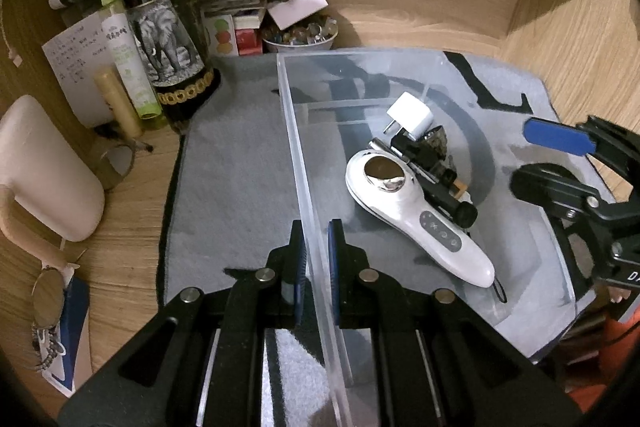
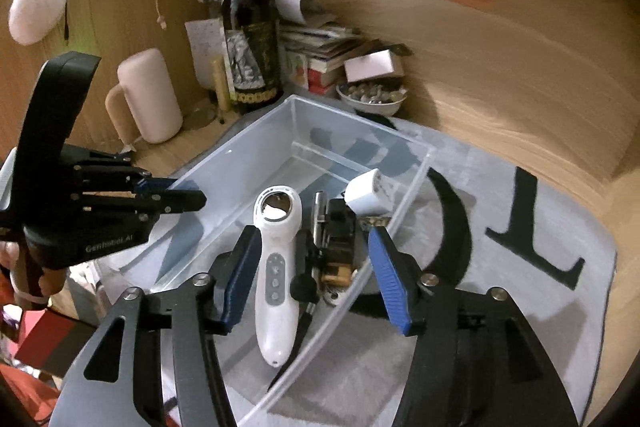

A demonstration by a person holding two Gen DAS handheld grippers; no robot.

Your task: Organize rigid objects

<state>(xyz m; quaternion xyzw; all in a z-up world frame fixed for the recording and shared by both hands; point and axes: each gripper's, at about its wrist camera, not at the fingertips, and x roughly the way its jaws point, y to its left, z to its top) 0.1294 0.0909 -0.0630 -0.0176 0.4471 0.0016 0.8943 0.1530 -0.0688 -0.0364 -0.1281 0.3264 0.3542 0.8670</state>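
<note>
A clear plastic bin stands on a grey mat. Inside lie a white handheld device, a white plug adapter and a black gadget. My left gripper is shut on the bin's left wall; it also shows in the right wrist view. My right gripper is open and hovers over the bin above the white device, one finger outside the right wall. Its blue pad shows in the left wrist view.
A dark wine bottle, a green spray bottle, a cream mug, a bowl of small stones and stacked books crowd the wooden desk's back left. Sunglasses lie at the left.
</note>
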